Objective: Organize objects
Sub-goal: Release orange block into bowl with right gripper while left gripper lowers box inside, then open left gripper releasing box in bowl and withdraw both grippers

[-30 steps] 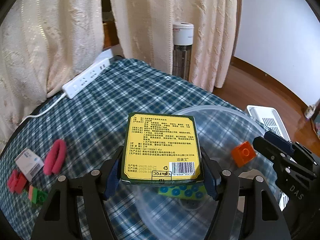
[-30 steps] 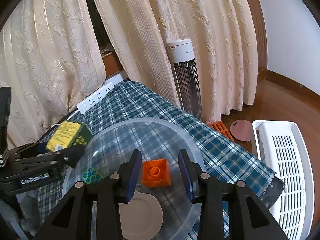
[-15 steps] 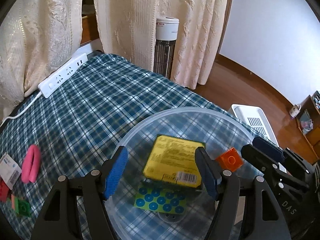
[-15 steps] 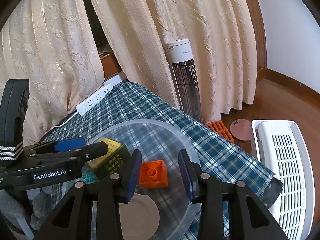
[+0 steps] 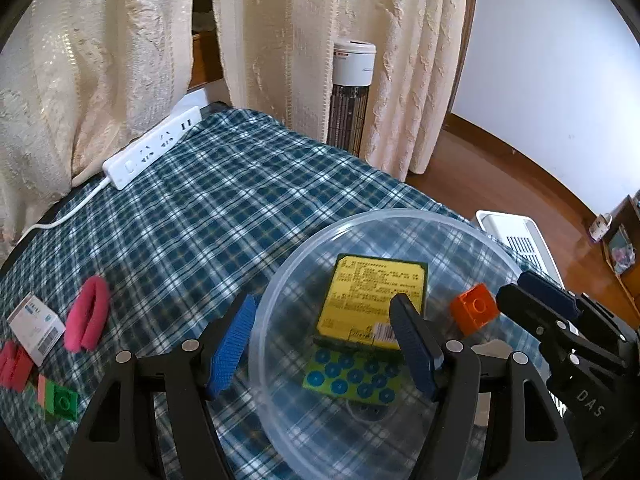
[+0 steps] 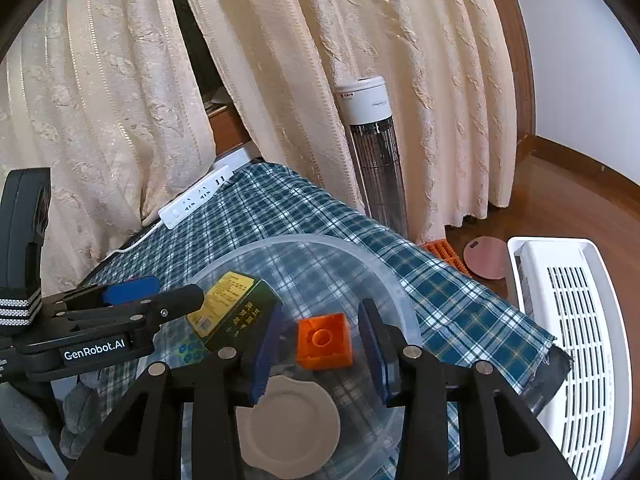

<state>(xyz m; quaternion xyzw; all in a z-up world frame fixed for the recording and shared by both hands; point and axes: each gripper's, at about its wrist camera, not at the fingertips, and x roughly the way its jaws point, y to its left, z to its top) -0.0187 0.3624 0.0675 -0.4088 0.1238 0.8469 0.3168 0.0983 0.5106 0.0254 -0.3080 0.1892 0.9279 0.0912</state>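
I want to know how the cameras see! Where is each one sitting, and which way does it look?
Left wrist: on the left gripper, looking down past its fingers at the clear bowl.
Right wrist: on the right gripper, looking at the orange brick.
Both show: bowl, brick, yellow box, each other's gripper.

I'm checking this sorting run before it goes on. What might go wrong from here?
1. The right gripper jaws are opening around the orange toy brick above the clear plastic bowl; the brick may bounce.
2. The bowl sits close to the edge of the blue plaid tablecloth; a nudge might tip it off.
3. The left gripper, open, straddles the bowl's rim beside the yellow box and may snag it.
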